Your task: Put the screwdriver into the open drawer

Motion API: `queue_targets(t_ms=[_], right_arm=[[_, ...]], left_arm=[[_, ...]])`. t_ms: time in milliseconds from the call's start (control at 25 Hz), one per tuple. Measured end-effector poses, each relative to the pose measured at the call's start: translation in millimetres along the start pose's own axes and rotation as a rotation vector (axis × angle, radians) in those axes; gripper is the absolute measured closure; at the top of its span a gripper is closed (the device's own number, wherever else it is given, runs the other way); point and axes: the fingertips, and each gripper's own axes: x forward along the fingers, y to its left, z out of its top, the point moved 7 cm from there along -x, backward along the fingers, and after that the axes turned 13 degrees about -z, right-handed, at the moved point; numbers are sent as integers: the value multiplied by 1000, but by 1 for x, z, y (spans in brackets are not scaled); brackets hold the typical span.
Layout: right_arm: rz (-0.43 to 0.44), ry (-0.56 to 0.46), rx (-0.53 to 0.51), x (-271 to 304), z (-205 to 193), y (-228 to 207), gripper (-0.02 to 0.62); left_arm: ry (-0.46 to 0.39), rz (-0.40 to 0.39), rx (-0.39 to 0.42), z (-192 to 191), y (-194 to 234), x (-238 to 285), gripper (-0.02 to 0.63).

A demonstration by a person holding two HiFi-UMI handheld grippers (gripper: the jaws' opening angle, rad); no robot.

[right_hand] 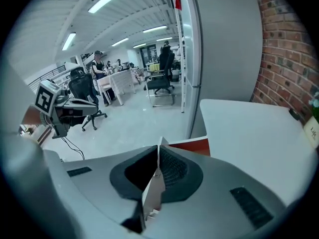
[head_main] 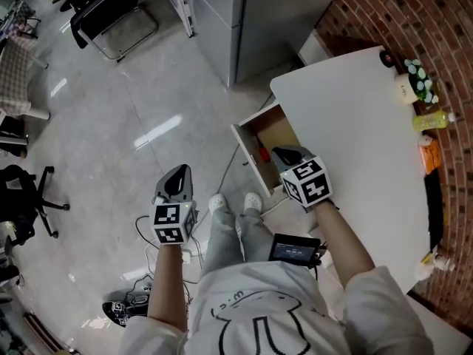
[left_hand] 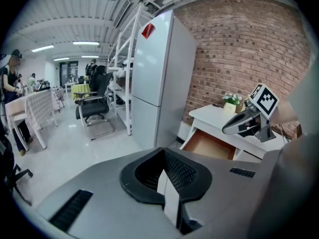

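The open drawer (head_main: 260,151) juts out of the white table (head_main: 355,124) toward the floor. A small red-handled tool, which looks like the screwdriver (head_main: 263,154), lies inside it. My right gripper (head_main: 290,157) hovers at the drawer's right side, over the table's edge, shut with nothing between its jaws (right_hand: 157,163). My left gripper (head_main: 177,177) is out over the floor, left of the drawer, also shut and empty (left_hand: 167,183). The left gripper view shows the drawer (left_hand: 212,146) and the right gripper (left_hand: 244,121). The screwdriver is hidden in both gripper views.
A tall grey cabinet (head_main: 251,13) stands behind the drawer. Along the brick wall, a flower pot (head_main: 414,80) and a yellow bottle (head_main: 432,119) sit on the table's far side. Office chairs (head_main: 111,9) and floor cables (head_main: 140,228) lie to the left.
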Motion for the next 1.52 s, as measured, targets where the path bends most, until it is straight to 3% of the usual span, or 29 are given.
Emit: queue_targets(t_ms=[520,1000,1200,1520], right_arm=[[-55,-186,48,-78,57,-25,571],[-155,-492,19,-152,104,-29,572],[-128,-619,29,-181,113,-25,572],[-192,-763,-11,-220,130,-17,572]], left_arm=[[-155,-27,86,79,-11,-31,592],[-342,-14,159,144,-21,-67,592],[-404,-2,217,166,-29,-80,592],[-481,-14,325,191,-47,-101,592]])
